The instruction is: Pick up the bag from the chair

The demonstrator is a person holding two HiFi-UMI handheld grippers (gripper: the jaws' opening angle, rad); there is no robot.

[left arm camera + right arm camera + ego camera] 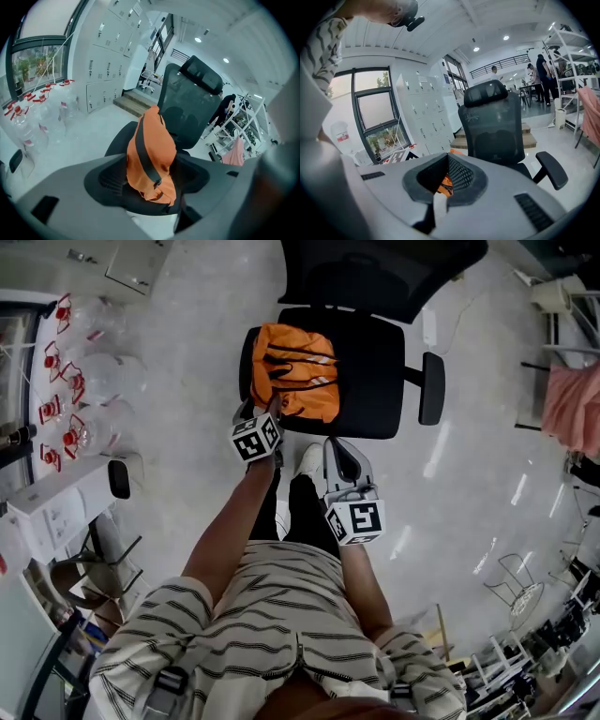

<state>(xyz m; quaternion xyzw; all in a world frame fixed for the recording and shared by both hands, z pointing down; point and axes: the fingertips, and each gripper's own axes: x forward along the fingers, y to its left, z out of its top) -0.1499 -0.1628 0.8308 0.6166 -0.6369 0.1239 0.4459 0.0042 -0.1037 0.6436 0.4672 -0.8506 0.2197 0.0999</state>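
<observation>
The orange bag [295, 371] [152, 154] is lying on the seat of the black office chair [375, 381], towards the seat's left side as the head view shows it, with its dark straps running across the top. The left hand-held gripper [261, 412] is reaching to the bag's near edge; its jaws are standing wide apart, and in the left gripper view the bag is showing between them, though whether they are touching the fabric cannot be told. The right hand-held gripper [339, 448] is hanging back from the chair, above the person's white shoe [309, 460], with its jaws drawn together and nothing between them. Clear bottles with red caps [80, 381] are standing on the floor to the left, well apart from the chair
</observation>
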